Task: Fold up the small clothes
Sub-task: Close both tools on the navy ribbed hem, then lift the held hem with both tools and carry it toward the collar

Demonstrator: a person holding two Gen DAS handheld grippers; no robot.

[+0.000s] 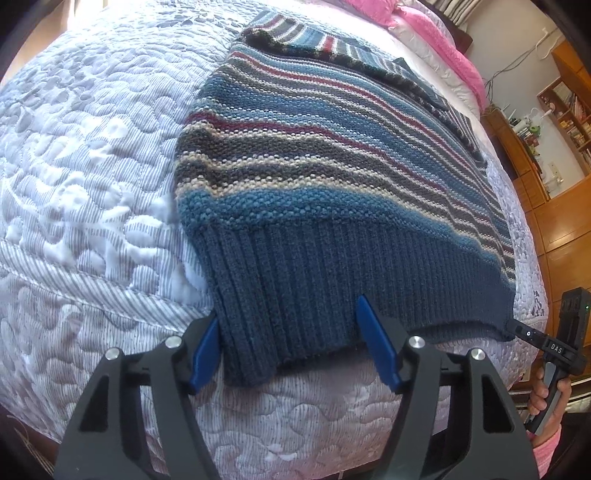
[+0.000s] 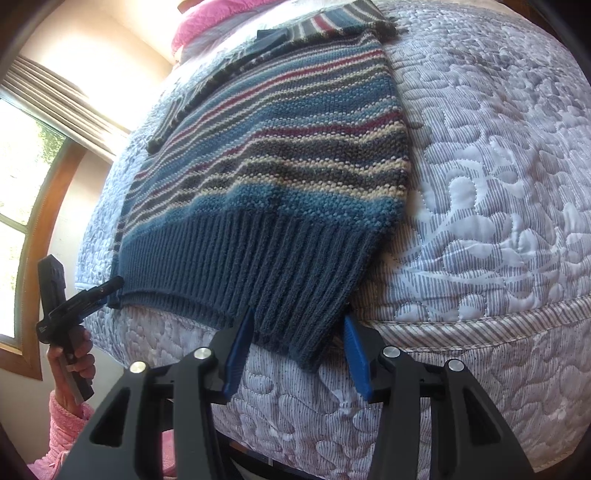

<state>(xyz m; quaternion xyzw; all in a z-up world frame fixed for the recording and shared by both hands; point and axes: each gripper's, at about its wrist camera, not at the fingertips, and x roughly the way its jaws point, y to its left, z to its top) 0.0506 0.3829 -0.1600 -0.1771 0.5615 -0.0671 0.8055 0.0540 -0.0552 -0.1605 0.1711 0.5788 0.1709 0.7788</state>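
Note:
A knit sweater with blue, grey, cream and maroon stripes lies flat on a quilted bed, its sleeves folded across the far end. Its dark blue ribbed hem hangs slightly over the near edge. My left gripper is open, its blue fingers either side of the hem's left corner. In the right wrist view the sweater runs away from me, and my right gripper is open around the hem's right corner. Each view shows the other gripper at its corner, held by a hand.
A pink blanket lies at the head of the bed. Wooden shelves and cabinets stand along the right wall. A window with a wooden frame is on the left. The quilted mattress side drops away just below both grippers.

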